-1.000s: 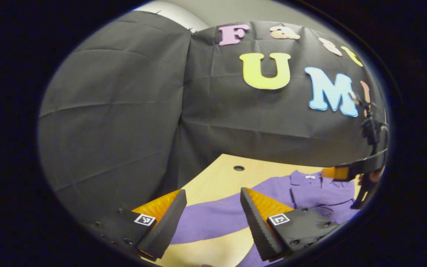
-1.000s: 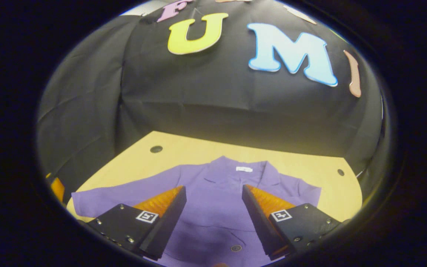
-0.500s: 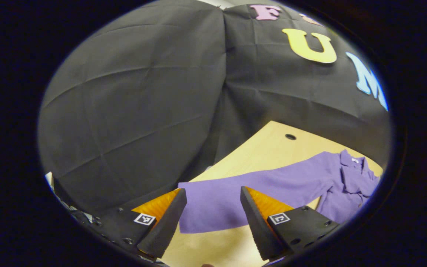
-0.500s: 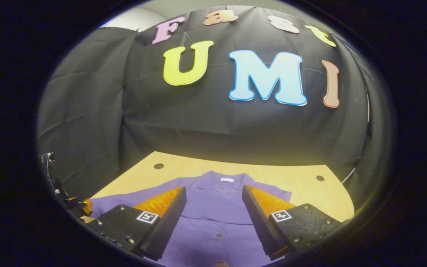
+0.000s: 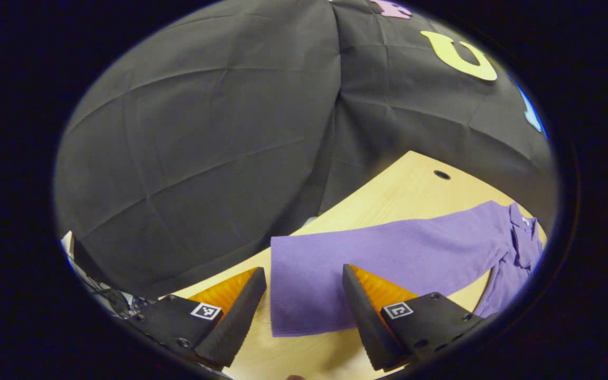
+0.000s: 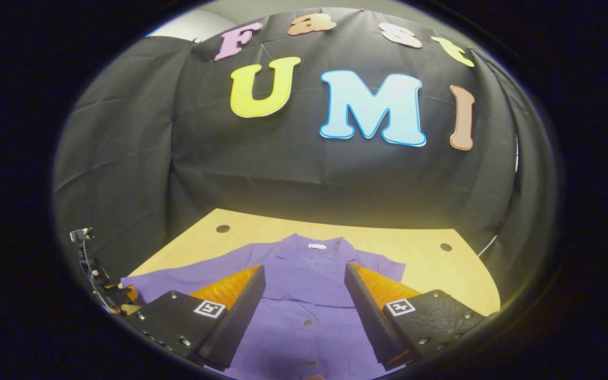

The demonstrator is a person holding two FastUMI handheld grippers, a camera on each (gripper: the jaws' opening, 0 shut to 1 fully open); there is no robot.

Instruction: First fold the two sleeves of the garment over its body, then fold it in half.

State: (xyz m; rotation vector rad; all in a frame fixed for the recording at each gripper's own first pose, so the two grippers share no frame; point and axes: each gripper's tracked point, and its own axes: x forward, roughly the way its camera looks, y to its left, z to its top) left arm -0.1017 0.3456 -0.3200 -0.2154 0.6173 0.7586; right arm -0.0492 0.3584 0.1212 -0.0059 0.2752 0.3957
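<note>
- Two risks stand out: the left gripper (image 5: 304,295), fingers apart and empty, could pinch only the sleeve's corner — the thin cloth would then slip or bunch instead of folding flat.
- Dragging the left sleeve (image 5: 378,258) sideways could also pull the garment (image 6: 304,285) askew on the table (image 6: 430,264).
- Left sleeve lies flat and stretched out, its cuff end between and just ahead of the left gripper's fingers; contact cannot be told.
- Right gripper (image 6: 304,311), likewise spread and holding nothing, hangs over the garment's buttoned front, collar beyond its tips.

Purple buttoned garment (image 6: 304,295), flat, sleeve (image 5: 367,258) outstretched
</note>
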